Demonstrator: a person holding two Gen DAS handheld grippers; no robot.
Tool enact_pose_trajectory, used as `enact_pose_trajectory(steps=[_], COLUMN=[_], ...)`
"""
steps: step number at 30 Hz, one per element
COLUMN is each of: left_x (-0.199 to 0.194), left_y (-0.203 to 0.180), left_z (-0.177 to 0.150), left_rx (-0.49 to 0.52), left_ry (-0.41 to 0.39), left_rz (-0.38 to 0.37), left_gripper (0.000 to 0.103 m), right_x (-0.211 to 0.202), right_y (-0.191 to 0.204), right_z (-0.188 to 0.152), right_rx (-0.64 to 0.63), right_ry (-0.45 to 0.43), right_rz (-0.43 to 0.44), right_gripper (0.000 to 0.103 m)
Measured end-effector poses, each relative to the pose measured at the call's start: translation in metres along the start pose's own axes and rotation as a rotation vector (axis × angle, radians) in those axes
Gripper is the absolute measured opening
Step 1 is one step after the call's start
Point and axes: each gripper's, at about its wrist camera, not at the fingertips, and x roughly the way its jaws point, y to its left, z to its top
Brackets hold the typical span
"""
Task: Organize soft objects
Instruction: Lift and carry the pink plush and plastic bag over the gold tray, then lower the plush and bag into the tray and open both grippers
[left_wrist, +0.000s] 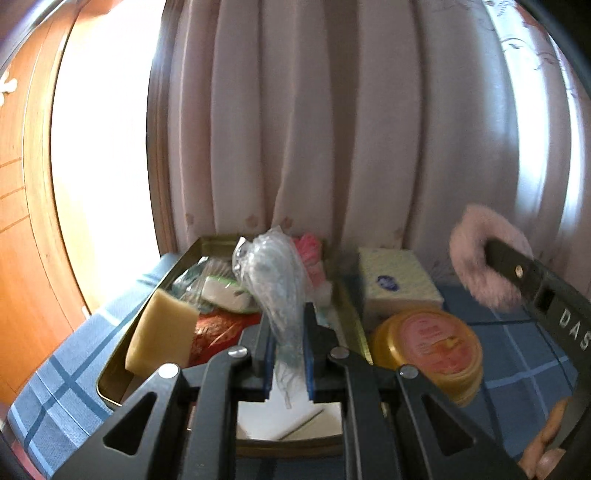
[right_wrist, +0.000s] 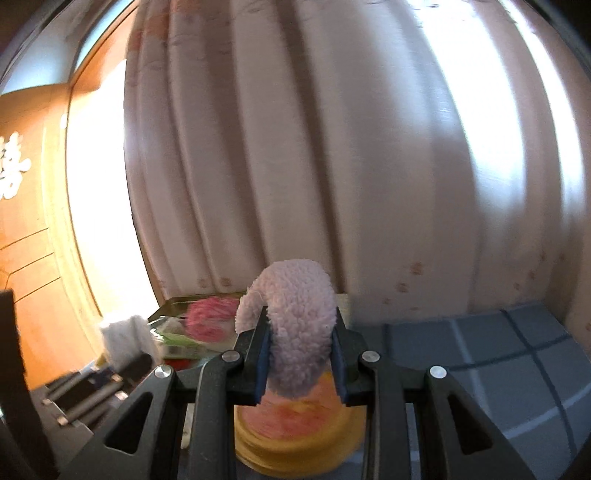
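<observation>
Sorting looks midway: your left hand-held gripper (left_wrist: 288, 354) pinches a clear plastic bag (left_wrist: 273, 280) above the half-filled tin tray (left_wrist: 122, 362); your right hand-held gripper (right_wrist: 301, 354) clamps a fluffy pink scrunchie (right_wrist: 295, 317), not yet in.

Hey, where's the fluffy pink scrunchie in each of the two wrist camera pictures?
Left wrist view: the fluffy pink scrunchie is at the right edge, held up by the right gripper above the blue checked cloth.
Right wrist view: the scrunchie is at centre, clamped between the right gripper's fingers.
Shared landmark: the yellow jar with a pink lid, below the scrunchie in both views.
</observation>
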Motion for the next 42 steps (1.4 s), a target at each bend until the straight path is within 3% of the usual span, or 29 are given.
enact_pose_trajectory(steps=[18, 29, 42], left_x=[0.037, 0.058, 0.071], left_y=[0.047, 0.051, 0.049], left_z=[0.006, 0.009, 0.013], left_rx=[-0.041, -0.051, -0.035], left_ry=[0.103, 0.153, 0.168], left_rz=[0.052, 0.055, 0.065], left_gripper=[0.010, 0.010, 0.010], right_x=[0.088, 0.129, 0.155], right_y=[0.088, 0.098, 0.104], right_z=[0.038, 0.043, 0.051], right_rx=[-0.097, -0.118, -0.141], right_ry=[0.083, 0.175, 0.218], right_rz=[0.105, 0.097, 0.083], right_gripper=[0.031, 0.031, 0.031])
